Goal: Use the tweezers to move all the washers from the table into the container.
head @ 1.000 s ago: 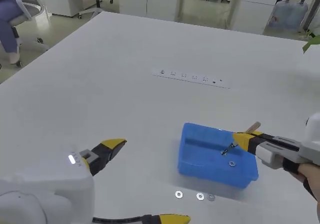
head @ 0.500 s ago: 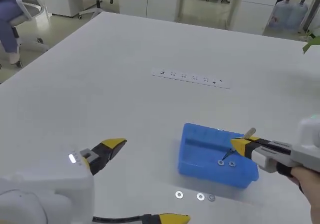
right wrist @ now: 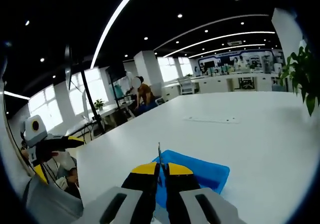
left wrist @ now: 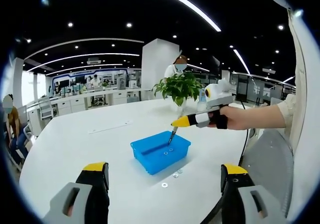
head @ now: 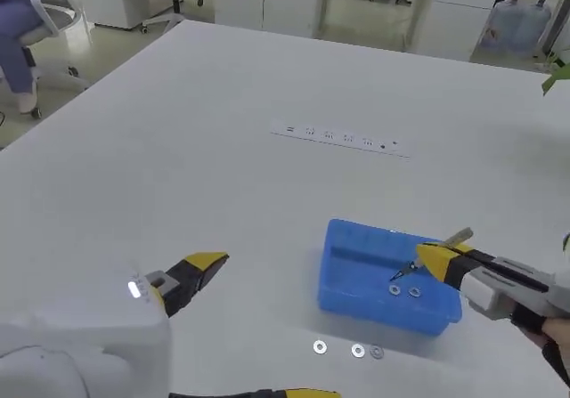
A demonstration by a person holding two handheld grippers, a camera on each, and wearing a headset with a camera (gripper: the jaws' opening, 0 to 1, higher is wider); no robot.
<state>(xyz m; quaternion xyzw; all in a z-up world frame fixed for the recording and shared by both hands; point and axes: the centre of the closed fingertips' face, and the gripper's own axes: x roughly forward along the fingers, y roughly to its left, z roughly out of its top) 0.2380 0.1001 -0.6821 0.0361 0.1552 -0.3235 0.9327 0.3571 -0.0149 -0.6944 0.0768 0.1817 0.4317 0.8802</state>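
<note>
right gripper [head: 431, 255]: lower right of head view, jaws pinched narrow on the tweezers [head: 405, 269], whose tips hang over the container [head: 378, 313]
left gripper [left wrist: 164, 170]: jaws spread wide, holding nothing
washers [head: 357, 350]: three on the table [head: 223, 149] just below the container, two inside it

left tool [head: 276, 325] cropped, tweezers [head: 405, 270] tips tiny

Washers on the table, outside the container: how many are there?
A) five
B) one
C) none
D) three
D: three washers lie in a row on the table, just in front of the blue container.
</note>
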